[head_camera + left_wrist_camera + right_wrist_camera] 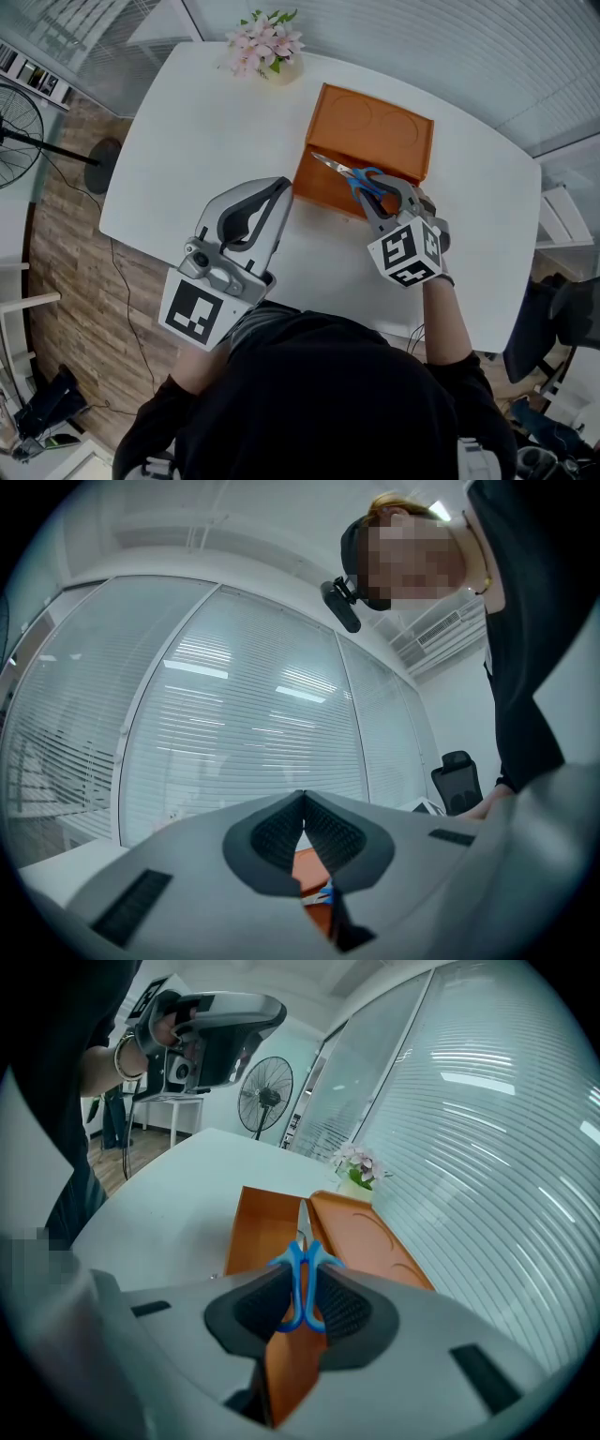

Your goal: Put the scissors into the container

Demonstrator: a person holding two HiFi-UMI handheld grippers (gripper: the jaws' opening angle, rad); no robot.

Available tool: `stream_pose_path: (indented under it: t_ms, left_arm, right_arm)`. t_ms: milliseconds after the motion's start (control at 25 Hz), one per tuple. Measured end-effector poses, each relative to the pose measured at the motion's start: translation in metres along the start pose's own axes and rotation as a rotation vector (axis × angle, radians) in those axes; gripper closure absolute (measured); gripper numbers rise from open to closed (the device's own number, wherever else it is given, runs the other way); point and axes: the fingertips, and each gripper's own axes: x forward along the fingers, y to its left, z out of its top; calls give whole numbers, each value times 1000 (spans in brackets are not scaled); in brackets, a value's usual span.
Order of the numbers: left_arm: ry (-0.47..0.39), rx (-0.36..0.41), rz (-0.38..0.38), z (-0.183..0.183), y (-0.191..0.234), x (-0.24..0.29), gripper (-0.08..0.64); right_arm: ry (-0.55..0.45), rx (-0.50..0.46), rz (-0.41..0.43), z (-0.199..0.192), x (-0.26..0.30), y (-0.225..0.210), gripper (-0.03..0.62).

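Right hand-held gripper (302, 1305): pads clamped on the blue handles of the scissors (349, 172) | axis: blades run straight ahead of the jaws, tips over near part of orange container (375, 120) | left hand-held gripper (279, 187): closed, empty, raised over desk (187, 141) beside container's left | judged next: right lowers, releases.

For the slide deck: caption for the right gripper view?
Right gripper grips blue-handled scissors, blades pointing over the open orange container on white table.

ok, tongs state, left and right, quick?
Left tongs: closed, empty.
Right tongs: closed on the scissors.
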Motion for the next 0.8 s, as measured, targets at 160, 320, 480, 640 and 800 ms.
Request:
stream_pose_path:
  t_ms: [160, 320, 480, 640, 800]
  left_arm:
    - [-2, -1, -1, 0, 0, 0, 546]
    - [-2, -1, 0, 0, 1, 0, 546]
    - [-2, -3, 3, 0, 0, -1, 546]
    - [-1, -6, 4, -1, 0, -1, 546]
    - [0, -6, 6, -1, 1, -1, 546]
  right_arm:
    - [18, -4, 14, -1, 3, 1, 502]
    - [40, -12, 27, -3, 6, 2, 502]
    - [68, -25, 42, -6, 8, 4, 502]
    - [85, -34, 59, -7, 11, 7, 502]
    - [100, -41, 70, -9, 14, 9, 502]
